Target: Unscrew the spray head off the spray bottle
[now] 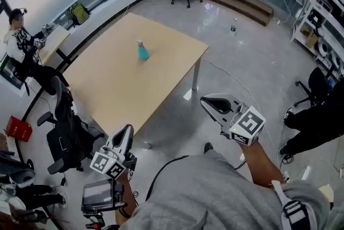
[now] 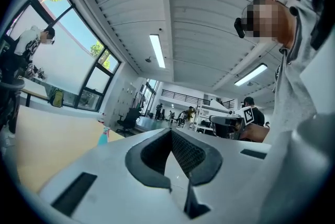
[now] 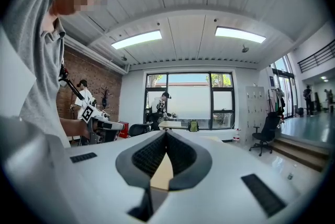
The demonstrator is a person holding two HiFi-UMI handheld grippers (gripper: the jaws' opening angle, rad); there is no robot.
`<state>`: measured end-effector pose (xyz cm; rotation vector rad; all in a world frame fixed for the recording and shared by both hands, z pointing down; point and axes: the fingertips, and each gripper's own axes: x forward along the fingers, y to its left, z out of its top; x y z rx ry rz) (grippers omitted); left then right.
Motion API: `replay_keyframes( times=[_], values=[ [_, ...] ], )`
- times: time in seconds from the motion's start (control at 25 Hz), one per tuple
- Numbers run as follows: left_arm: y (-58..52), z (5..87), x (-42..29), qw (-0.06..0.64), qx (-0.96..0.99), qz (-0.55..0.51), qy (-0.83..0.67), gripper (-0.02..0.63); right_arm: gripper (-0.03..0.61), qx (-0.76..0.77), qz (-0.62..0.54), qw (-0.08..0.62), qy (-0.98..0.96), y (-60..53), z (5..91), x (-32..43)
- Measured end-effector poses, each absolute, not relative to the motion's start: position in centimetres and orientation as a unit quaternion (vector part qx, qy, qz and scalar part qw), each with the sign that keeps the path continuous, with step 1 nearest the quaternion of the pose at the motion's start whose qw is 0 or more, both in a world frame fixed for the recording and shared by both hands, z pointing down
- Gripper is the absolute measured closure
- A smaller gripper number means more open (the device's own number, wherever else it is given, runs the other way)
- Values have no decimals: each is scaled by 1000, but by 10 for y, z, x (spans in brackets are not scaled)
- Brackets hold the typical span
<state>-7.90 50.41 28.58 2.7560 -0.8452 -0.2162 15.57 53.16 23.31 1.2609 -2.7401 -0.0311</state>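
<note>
Well ahead of both pairs of jaws, the wooden table (image 1: pixel 123 84) takes up the middle of the floor, and we stand back from its nearest corner. Our left gripper (image 1: pixel 127 131) is held low at our left side, its jaws clenched tip to tip with nothing between them. In the left gripper view the table top stretches away to the left of the jaws. Our right gripper (image 1: pixel 207 101) is raised higher and reaches farther forward. Its jaws are likewise pressed together and empty, and a strip of the table shows through the gap beneath their tips. The spray bottle (image 1: pixel 142 51), teal, stands upright on the far half of the table, well apart from both pairs of jaws and ahead of them. Seen from the left gripper, it is a small shape to the left of the jaw tips. Its paler top seems to be the spray head, seated on the neck, though at this size we cannot be sure.
</note>
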Motion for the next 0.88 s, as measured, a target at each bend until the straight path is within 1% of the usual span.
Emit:
replay_keyframes(
  times=[0.16,0.2,0.44,0.6,0.76,0.88],
  values=[
    [477,264,-52,65,956,-40,-284,609,574,405,-10,67,-912,506,228,176],
    [470,261,-44,59,954,-40,-290,609,574,403,-10,66,-913,498,227,186],
    [427,277,10,96,926,-88,-354,609,574,384,-5,58,-922,447,234,253],
    [400,282,57,96,920,-85,-369,610,574,364,-2,63,-929,418,231,298],
    [365,278,81,98,916,-94,-378,610,574,349,2,75,-934,385,235,322],
    [340,285,80,105,915,-90,-378,609,574,345,16,73,-936,356,244,316]
  ],
)
